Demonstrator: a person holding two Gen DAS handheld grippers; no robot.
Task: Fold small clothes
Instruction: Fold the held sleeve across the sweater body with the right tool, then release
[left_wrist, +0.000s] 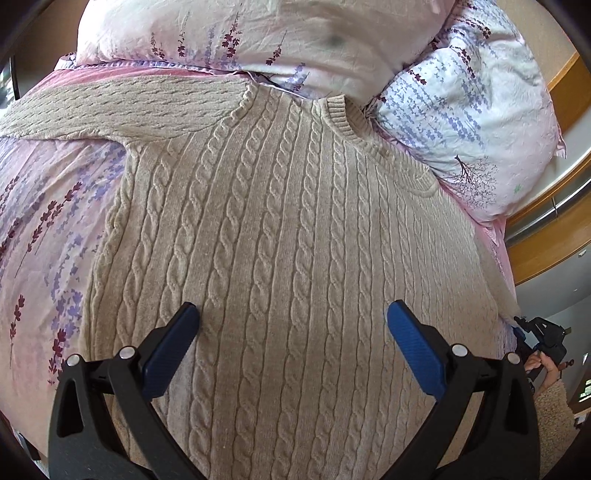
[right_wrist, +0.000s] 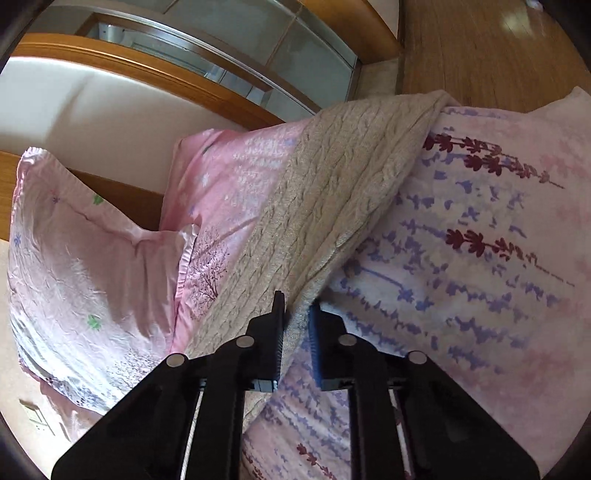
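A beige cable-knit sweater lies flat on the floral bed sheet, collar away from me, one sleeve stretched out to the upper left. My left gripper hovers open and empty over the sweater's lower body. My right gripper is shut on the sweater's edge, which drapes away from the jaws over the sheet. The right gripper also shows at the right edge of the left wrist view, held in a hand.
Floral pillows lie beyond the collar and show in the right wrist view. A wooden headboard and wall stand behind them. Wooden floor lies past the bed's edge.
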